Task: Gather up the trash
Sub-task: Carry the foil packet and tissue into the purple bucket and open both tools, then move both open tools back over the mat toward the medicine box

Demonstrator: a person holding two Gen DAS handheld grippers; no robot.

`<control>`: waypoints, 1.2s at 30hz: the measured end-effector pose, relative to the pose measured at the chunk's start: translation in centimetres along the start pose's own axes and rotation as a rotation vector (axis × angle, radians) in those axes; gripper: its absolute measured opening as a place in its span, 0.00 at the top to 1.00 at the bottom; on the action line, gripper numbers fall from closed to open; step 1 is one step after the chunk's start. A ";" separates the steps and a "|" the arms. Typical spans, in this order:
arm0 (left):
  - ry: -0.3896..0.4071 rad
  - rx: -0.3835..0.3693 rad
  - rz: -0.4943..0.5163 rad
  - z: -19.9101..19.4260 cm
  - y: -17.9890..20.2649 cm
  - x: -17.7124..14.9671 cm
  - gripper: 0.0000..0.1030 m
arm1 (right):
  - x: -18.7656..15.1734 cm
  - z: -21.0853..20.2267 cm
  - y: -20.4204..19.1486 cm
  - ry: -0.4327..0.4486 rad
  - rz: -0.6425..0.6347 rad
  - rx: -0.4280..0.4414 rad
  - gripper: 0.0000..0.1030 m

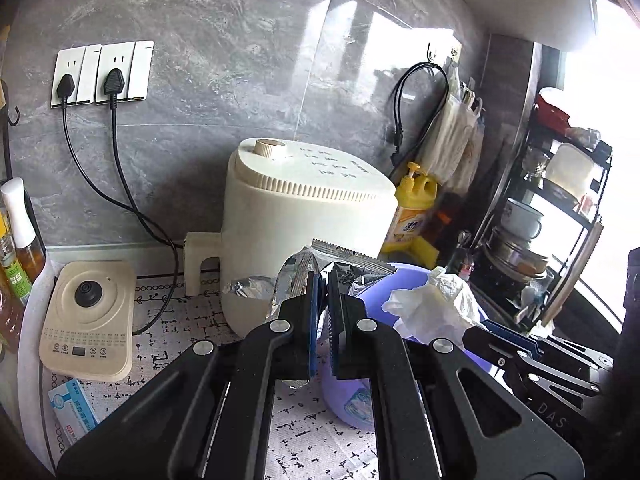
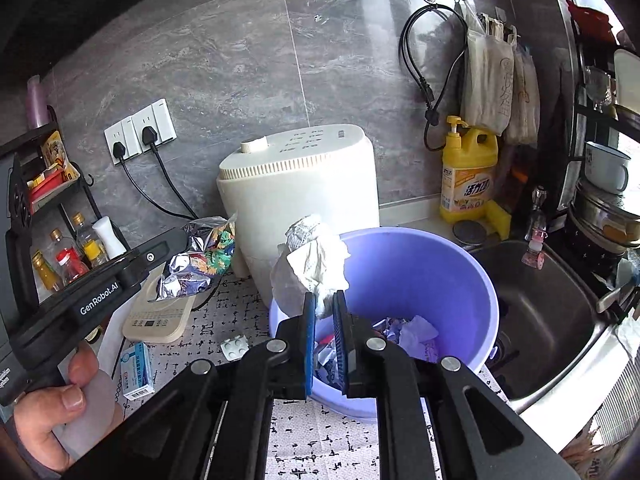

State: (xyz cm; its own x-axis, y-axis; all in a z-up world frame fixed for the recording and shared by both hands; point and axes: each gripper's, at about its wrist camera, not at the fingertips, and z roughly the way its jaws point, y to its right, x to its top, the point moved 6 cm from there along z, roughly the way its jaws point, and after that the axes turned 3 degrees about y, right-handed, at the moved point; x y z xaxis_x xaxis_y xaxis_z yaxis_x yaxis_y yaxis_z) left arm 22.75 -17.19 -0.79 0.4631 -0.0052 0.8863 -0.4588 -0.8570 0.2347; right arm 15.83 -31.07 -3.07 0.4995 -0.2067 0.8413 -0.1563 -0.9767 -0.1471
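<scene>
Above the purple bin [image 2: 420, 280] (paper scraps inside), right gripper [image 2: 324, 300] loosely brackets tissue [image 2: 316, 260]; left gripper [image 1: 323, 280] clenches foil wrapper [image 1: 296, 276].

We see a crumpled white tissue [image 2: 310, 264] standing up between the blue pads above the near rim of the lilac bucket [image 2: 432, 264], which sits upright on the patterned counter mat beside the sink and already holds torn paper and wrappers [image 2: 404, 334] at its bottom. A crushed foil snack wrapper [image 2: 198, 258], silver inside with bright print outside, hangs pinched up in the air, left of the bucket
</scene>
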 end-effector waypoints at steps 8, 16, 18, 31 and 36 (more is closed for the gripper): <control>-0.019 -0.083 0.041 1.3 4.2 -0.4 0.95 | -0.5 -2.1 4.5 0.022 0.071 -0.090 0.48; -0.072 -0.184 0.048 3.0 7.4 -1.2 0.94 | -1.1 -3.7 7.4 0.027 0.110 -0.147 0.48; -0.085 -0.197 0.026 3.3 7.5 -1.4 0.64 | -1.3 -3.9 7.8 0.027 0.118 -0.155 0.48; -0.037 -0.042 -0.042 1.3 1.5 -1.1 0.22 | -1.2 -2.2 4.4 0.007 0.071 -0.061 0.40; -0.027 0.049 -0.078 -0.2 -2.4 -1.1 0.18 | -1.1 -0.9 1.5 -0.009 0.038 0.003 0.32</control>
State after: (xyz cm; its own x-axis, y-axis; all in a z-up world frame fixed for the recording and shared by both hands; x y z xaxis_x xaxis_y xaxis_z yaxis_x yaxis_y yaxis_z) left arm 23.22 -15.00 -2.25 0.5166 0.0497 0.8548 -0.3831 -0.8794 0.2827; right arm 14.31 -32.22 -3.79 0.5010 -0.2437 0.8304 -0.1726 -0.9684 -0.1800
